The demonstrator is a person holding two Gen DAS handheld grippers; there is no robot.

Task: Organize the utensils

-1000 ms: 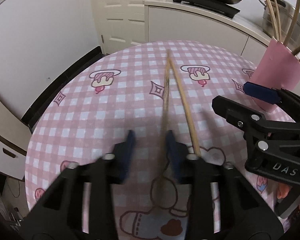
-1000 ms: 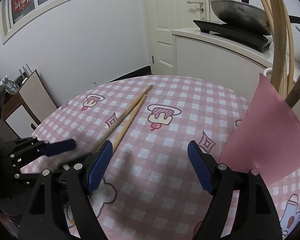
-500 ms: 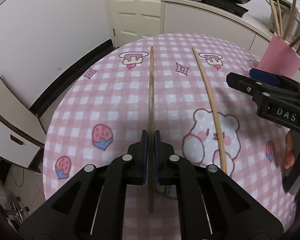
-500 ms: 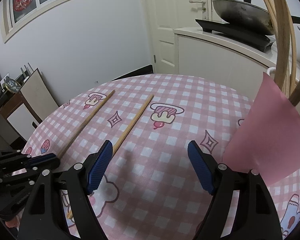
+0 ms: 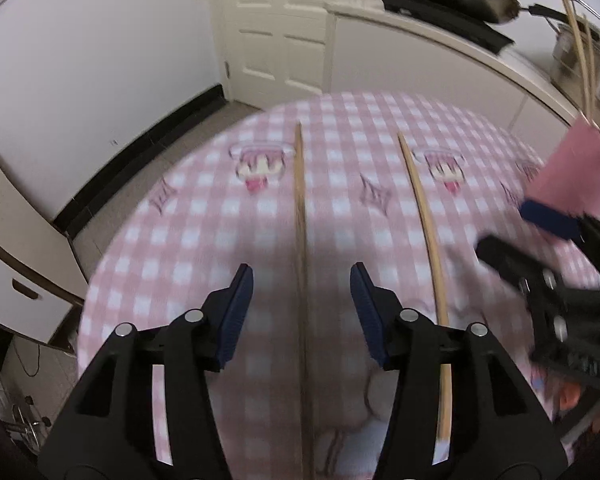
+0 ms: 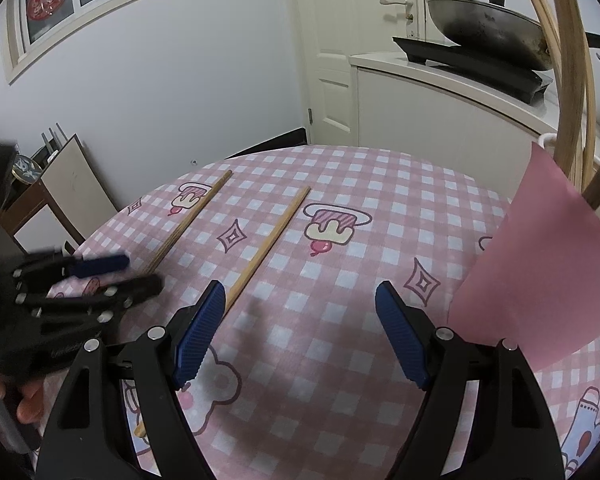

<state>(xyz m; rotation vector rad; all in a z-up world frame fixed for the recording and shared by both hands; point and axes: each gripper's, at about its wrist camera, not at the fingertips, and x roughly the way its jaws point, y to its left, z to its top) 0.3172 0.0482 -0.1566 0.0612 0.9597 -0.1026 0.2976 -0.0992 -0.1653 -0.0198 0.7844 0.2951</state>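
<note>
**Two chopsticks on the checked worktop, left fingers releasing**

The round worktop (image 6: pixel 340 184) carries a pink-and-white checked cloth printed with cartoon figures. Two long, pale wooden chopsticks lie on it, well apart and roughly parallel. The left chopstick (image 5: pixel 301 240) runs straight between the fingers of the left gripper (image 5: pixel 302 304); its fingers are opening, the blue pads stand clear of the stick on both sides and press on nothing. The right chopstick (image 5: pixel 424 220) lies just beside that gripper's right finger, its near end passing under the black frame. A pink holder (image 6: pixel 548 276) stands to the right of both chopsticks, with several more chopsticks (image 6: pixel 568 80) rising from it. The right gripper (image 6: pixel 300 332) hovers beside the pink holder, fingers spread wide and empty.

Compared with half a second earlier, the left fingers, then clamped tight on the left chopstick, have parted and let it go. A second ago the two chopsticks lay together, tips touching; now they are separated. The right gripper has not changed.
</note>
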